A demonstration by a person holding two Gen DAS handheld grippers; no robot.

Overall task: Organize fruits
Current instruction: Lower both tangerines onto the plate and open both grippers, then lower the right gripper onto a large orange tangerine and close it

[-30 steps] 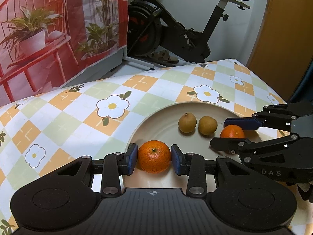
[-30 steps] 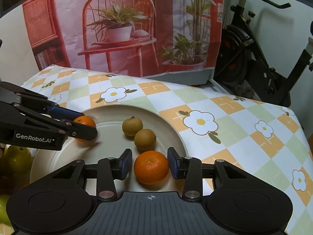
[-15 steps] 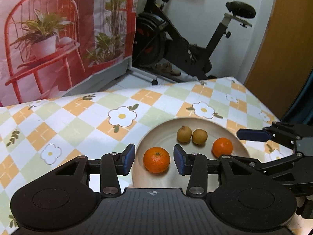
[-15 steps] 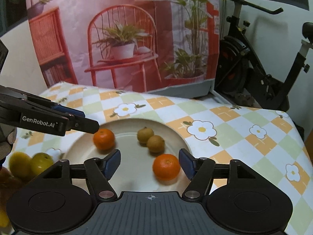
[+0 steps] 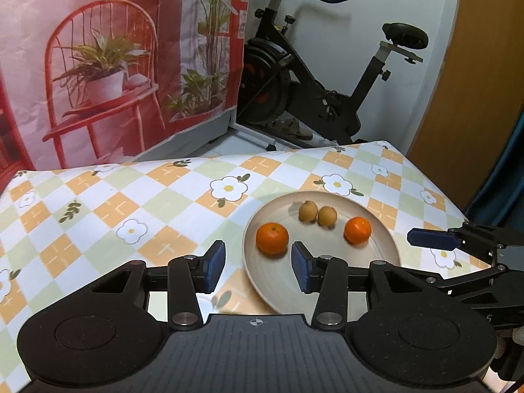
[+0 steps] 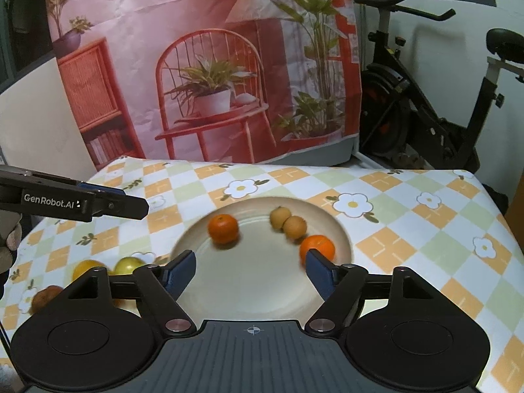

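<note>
**A:** What are your claws doing?

**B:** My left claw [image 5: 254, 264] stands apart with nothing between its pads; its jaws have just been opening. My right claw [image 6: 251, 270] gapes wider, its jaws also just opening, and it is empty too.

**A:** And the fruit?

**B:** On the beige plate [image 5: 330, 298] just past my left claw, one tangerine [image 5: 272, 238] lies at nine o'clock and another tangerine [image 5: 357, 230] at three. Two small brown fruits [image 5: 318, 213] touch each other at twelve. In my right view, off the plate at eight o'clock, yellow-green fruits [image 6: 128, 264] lie on the tabletop [image 5: 98, 216].

**A:** Farther back?

**B:** A printed backdrop [image 5: 124, 65], then an exercise bike [image 5: 314, 98].
</note>
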